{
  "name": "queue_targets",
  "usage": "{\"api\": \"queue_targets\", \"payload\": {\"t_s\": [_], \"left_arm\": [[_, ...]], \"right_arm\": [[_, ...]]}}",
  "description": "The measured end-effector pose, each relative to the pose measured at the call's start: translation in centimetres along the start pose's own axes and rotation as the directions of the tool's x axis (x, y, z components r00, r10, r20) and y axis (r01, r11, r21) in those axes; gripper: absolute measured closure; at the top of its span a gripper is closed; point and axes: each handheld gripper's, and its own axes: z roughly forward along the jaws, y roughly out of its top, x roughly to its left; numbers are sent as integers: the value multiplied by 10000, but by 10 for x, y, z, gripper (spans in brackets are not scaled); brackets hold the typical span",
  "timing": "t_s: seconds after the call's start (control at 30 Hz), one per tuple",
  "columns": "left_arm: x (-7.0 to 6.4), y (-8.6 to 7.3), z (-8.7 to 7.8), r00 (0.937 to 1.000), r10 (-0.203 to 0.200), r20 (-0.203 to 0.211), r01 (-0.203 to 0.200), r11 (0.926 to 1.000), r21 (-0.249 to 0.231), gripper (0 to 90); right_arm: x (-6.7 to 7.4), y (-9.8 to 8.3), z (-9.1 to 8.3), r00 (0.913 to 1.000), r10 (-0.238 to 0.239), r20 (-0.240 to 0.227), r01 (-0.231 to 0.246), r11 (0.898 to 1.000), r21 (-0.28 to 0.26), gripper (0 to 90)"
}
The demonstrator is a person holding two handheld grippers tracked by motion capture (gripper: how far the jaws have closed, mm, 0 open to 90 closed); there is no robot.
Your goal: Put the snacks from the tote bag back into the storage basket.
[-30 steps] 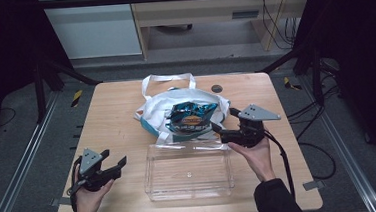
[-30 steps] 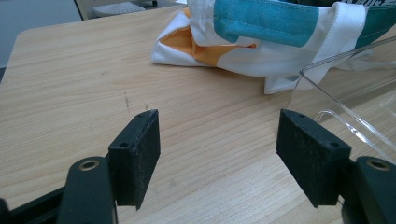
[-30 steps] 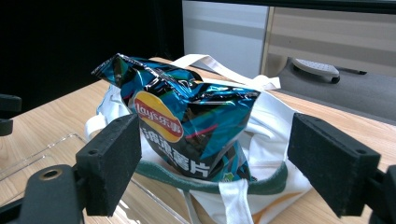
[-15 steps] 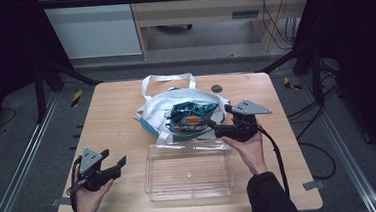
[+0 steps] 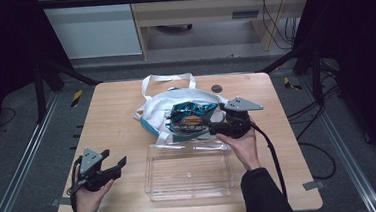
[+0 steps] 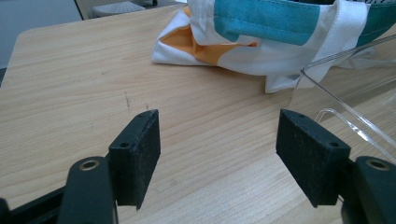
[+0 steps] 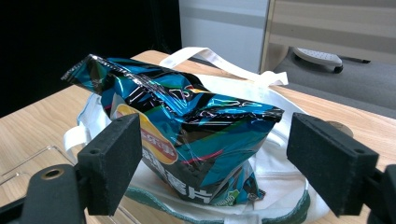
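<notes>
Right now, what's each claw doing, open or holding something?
Left claw: open, holding nothing.
Right claw: open, either side of the chip bag, not gripping.

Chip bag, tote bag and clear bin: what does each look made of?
Chip bag: thin glossy plastic film, likely foil-lined, with sharp creases and bright glints. Tote bag: soft matte woven fabric, white with teal and orange panels; it folds and slumps. Clear bin: rigid transparent plastic, with wood grain showing through and edges catching light. Table: light wood or wood-look laminate.

Crinkled blue chip bag (image 5: pixel 192 119) lies atop the white tote bag (image 5: pixel 162 108)
</notes>
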Motion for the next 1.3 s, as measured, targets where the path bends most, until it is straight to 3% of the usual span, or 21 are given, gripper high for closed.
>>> {"api": "queue_targets", "payload": {"t_s": [0.47,0.77,1.07,1.1,1.3], "left_arm": [[0,0,0,10000,20,-4,-20,10000,13,307],[0,0,0,10000,24,-10,-24,10000,-7,309],[-1,0,0,10000,31,-10,-31,10000,18,310],[-1,0,0,10000,30,-14,-30,10000,21,310],[-1,0,0,10000,36,-20,-36,10000,33,310]], "right_arm": [[2,-3,17,10000,-70,-27,71,9996,290,206],[3,-4,19,10000,-91,40,91,9999,110,335],[9,-5,19,9992,-376,118,373,9989,281,440],[10,-5,19,9992,-387,133,383,9989,278,539],[11,-4,17,9992,-392,59,390,9987,341,598]]}}
